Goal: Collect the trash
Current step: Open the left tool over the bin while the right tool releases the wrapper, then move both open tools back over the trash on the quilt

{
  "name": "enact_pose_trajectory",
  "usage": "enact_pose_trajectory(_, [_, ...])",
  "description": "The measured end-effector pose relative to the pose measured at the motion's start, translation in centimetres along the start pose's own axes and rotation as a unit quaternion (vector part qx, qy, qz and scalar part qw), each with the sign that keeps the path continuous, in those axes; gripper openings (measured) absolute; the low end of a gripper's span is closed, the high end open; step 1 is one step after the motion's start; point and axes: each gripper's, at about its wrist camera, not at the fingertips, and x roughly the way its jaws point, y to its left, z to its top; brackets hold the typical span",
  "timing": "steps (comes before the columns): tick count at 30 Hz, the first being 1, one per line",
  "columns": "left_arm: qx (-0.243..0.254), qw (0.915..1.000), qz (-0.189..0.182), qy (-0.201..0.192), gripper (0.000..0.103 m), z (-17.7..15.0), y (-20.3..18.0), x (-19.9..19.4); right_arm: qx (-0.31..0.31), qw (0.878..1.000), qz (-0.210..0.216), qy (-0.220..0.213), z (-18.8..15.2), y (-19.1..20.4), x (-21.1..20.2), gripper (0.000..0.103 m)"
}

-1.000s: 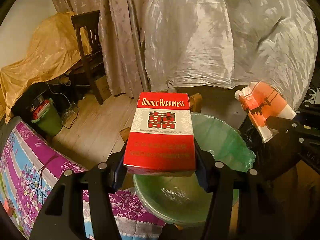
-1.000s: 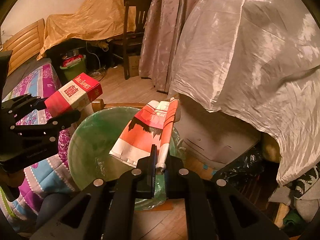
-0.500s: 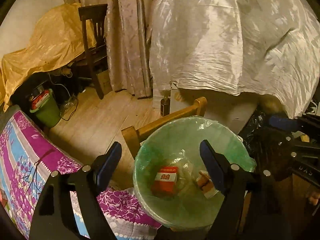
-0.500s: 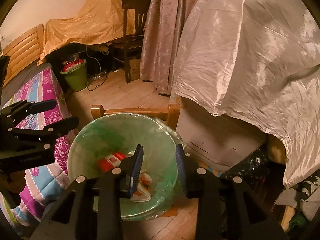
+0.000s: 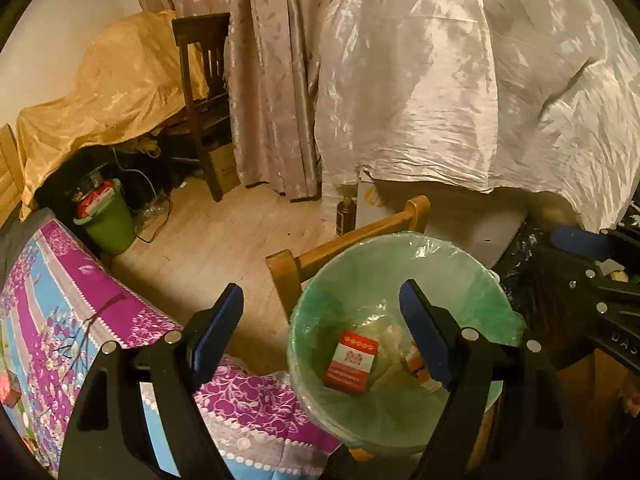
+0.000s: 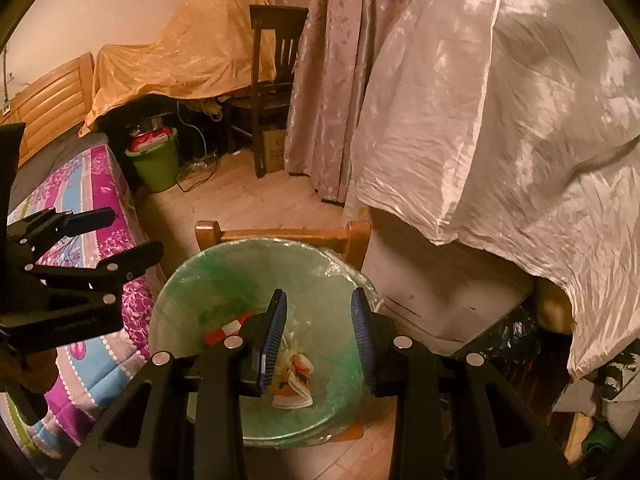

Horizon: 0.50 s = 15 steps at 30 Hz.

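Observation:
A bin with a pale green liner stands below both grippers. At its bottom lie a red cigarette box and an orange-and-white packet. In the left wrist view the packet is partly hidden behind a finger. My left gripper hangs over the bin's left side, open and holding nothing. My right gripper hovers above the middle of the bin, open and holding nothing, with the packet seen far below the gap. The red box peeks out left of it. The left gripper shows at the left there.
A wooden chair frame stands right behind the bin. A purple floral bedspread lies to the left. A white sheet covers bulky things on the right. Farther off are a dark bottle, a green bucket, a dark chair and curtains.
Both grippers opened. The red cigarette box left the left gripper and the orange-and-white packet left the right one; both now lie at the bottom of the bin.

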Motion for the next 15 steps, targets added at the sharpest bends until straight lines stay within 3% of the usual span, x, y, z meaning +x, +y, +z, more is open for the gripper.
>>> enact_pose_trajectory(15, [-0.022, 0.9938, 0.103, -0.033, 0.077, -1.9, 3.3, -4.7, -0.003, 0.994, -0.006, -0.106, -1.0, 5.4, -5.0, 0.034])
